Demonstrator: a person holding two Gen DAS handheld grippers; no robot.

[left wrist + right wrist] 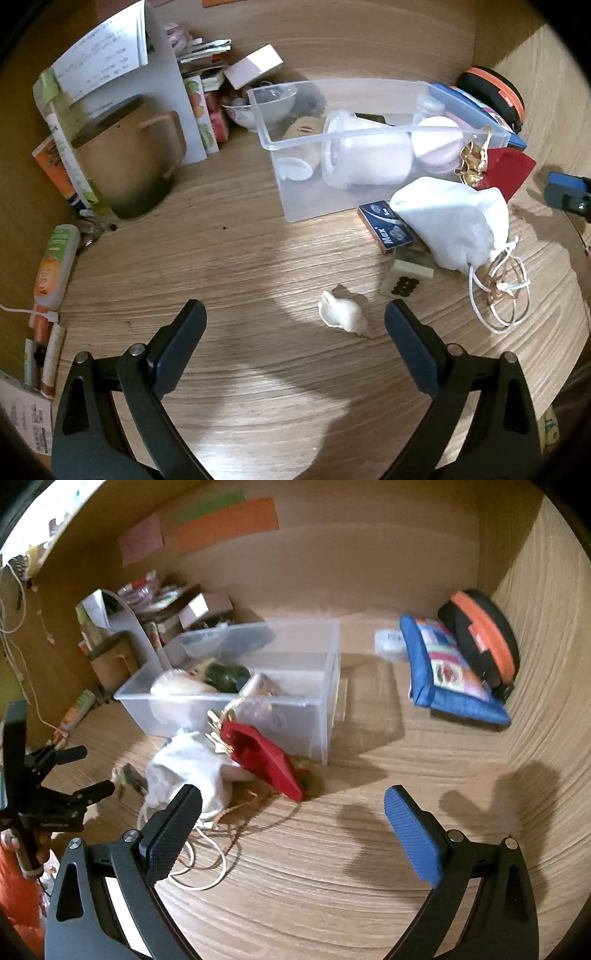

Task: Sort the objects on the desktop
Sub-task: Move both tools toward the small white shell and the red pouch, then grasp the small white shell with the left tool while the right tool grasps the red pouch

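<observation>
Left gripper (295,314) hovers over the wood-grain desk (221,266), fingers spread wide, holding nothing. A small white shell (341,312) — glossy, spiral — lies on the desk between the fingertips, nearer the right one, touching neither. Bare wood lies to the left of it and toward the camera.

Beyond it, a cream tile (404,278) with dark dots sits next to a blue box (386,227); a soft white pouch (454,221) overlaps both, its cord looped loose on the desk. Behind them stands a clear plastic bin (295,192), straight-walled, w/ pale round items inside. A red case (509,168) sits at its right corner.

Right gripper (293,799) also gapes wide and empty over open wood; the room is widest to the right, up to the side wall. The pouch (188,764) is just beyond its left fingertip. A blue padded pad (454,686) and black-orange case (480,635) lean at the back corner, well apart from the bin (314,686).
</observation>
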